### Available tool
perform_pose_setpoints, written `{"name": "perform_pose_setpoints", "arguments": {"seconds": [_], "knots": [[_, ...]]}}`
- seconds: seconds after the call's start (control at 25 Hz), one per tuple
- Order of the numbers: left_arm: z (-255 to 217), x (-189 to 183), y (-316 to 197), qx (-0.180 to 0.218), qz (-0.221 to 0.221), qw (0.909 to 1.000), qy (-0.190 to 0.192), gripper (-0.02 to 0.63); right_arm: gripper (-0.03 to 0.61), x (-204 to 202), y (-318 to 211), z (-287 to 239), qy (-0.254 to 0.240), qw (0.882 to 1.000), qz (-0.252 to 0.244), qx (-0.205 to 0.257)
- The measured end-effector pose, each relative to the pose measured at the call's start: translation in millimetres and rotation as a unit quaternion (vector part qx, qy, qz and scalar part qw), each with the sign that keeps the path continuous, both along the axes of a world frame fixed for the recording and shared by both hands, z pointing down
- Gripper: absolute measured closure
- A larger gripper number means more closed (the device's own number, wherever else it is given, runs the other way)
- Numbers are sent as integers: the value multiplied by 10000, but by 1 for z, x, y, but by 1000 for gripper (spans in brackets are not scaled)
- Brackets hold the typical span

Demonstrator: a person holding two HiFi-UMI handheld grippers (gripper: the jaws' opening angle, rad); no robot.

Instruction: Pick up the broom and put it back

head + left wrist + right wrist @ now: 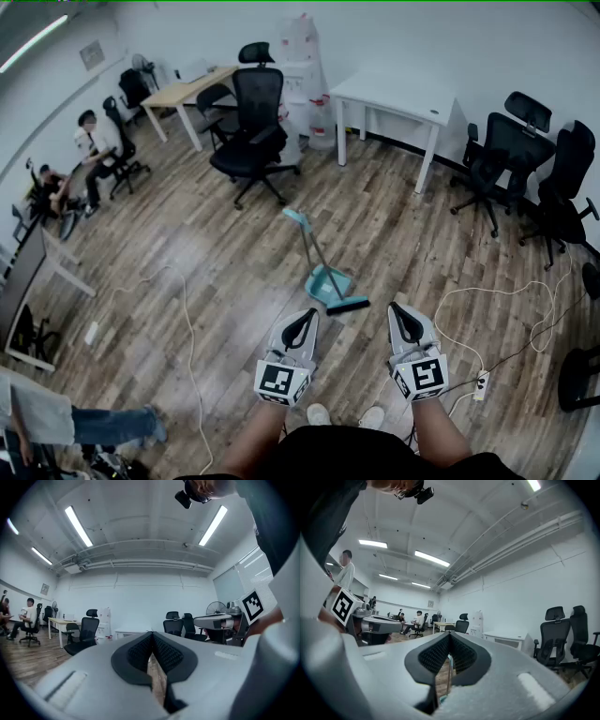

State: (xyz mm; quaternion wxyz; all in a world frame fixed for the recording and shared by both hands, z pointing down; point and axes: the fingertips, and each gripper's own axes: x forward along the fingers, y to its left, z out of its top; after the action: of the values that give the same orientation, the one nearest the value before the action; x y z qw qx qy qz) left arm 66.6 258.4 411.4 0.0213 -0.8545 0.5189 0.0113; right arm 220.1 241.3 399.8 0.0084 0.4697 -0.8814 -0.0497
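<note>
A broom (322, 264) with a thin teal handle and a black brush head stands in a teal dustpan (328, 284) on the wood floor, just ahead of both grippers. My left gripper (302, 317) is held level to the lower left of the dustpan, apart from it. Its jaws are shut with nothing between them (151, 641). My right gripper (403, 309) is level to the right of the brush head, also shut and empty (449, 641). In the right gripper view, the teal broom handle (449, 667) shows through the slit behind the pads.
A black office chair (253, 131) and a white table (394, 98) stand beyond the broom. More black chairs (511, 155) are at the right. White cables and a power strip (481, 384) lie on the floor at the right. People sit at the far left (94, 150).
</note>
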Motion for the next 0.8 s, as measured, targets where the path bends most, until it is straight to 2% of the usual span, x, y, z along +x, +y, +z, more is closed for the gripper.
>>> {"name": "perform_pose_setpoints", "arguments": {"seconds": [0.16, 0.4, 0.52, 0.8], "knots": [[-6, -7, -2, 21, 13, 9999, 128, 595, 577, -5, -6, 1, -79, 10000, -11, -19], [-5, -16, -5, 15, 53, 9999, 94, 595, 577, -16, -10, 3, -31, 10000, -24, -43], [-1, -26, -3, 8, 53, 10000, 58, 595, 576, -30, -10, 6, 108, 9999, -63, -70], [4, -65, -1, 5, 101, 9999, -19, 595, 575, -66, -7, 3, 25, 10000, -67, -12]]}}
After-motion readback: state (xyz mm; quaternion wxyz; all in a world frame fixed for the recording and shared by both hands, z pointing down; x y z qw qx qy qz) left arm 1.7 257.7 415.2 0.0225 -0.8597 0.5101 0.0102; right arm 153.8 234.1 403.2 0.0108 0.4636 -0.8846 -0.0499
